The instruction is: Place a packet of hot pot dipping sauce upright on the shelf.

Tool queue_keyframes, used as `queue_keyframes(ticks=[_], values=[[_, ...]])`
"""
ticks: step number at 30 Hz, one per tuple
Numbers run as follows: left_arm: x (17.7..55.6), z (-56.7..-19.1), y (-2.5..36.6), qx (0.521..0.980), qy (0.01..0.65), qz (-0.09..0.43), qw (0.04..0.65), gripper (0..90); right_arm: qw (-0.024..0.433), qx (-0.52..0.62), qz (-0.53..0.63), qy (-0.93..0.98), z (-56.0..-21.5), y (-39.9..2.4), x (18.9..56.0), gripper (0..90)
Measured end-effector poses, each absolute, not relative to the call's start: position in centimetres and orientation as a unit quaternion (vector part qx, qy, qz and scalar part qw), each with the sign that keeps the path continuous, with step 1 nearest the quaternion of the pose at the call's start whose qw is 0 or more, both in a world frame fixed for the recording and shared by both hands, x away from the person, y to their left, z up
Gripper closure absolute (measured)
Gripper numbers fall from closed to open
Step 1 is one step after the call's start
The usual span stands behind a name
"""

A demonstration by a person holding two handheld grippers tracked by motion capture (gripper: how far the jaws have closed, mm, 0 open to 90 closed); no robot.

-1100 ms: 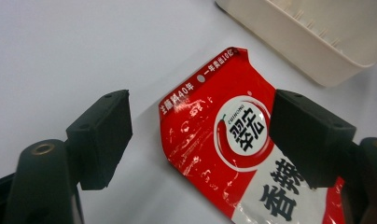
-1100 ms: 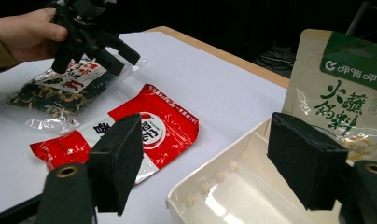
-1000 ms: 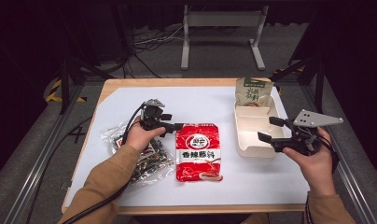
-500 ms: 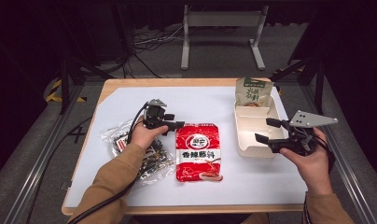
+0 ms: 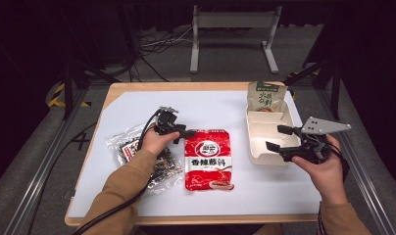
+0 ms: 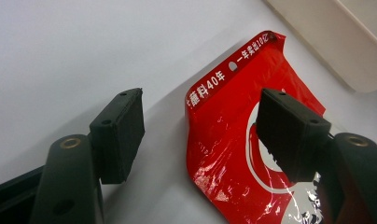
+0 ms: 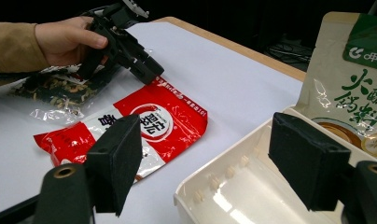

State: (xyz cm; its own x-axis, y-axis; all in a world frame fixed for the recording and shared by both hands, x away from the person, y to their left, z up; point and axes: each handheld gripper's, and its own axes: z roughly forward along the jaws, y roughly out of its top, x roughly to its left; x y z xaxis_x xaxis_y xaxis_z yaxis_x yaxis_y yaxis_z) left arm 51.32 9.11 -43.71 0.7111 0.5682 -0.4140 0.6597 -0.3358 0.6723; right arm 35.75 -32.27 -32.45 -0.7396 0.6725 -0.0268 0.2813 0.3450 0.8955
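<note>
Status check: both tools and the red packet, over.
Left tool open, jaws just been closing, straddling red packet top-left corner, no pinch yet. Right tool open, over white tray. Nothing blocking.

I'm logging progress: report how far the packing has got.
Done: green pouch stands in the cream box. In hand: left gripper, jaws just closing, straddles the red packet's corner, no grip yet. Left: red packet and clear bag on the table; right gripper open.
</note>
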Motion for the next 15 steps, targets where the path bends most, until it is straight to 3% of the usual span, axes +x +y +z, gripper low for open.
queue_keyframes(ticks=[15], values=[[51.5,-43.9,8.0,0.821,0.359,-0.064,0.44,37.9,0.188,0.3,0.484,0.8,-32.9,-31.8,35.8,26.6]])
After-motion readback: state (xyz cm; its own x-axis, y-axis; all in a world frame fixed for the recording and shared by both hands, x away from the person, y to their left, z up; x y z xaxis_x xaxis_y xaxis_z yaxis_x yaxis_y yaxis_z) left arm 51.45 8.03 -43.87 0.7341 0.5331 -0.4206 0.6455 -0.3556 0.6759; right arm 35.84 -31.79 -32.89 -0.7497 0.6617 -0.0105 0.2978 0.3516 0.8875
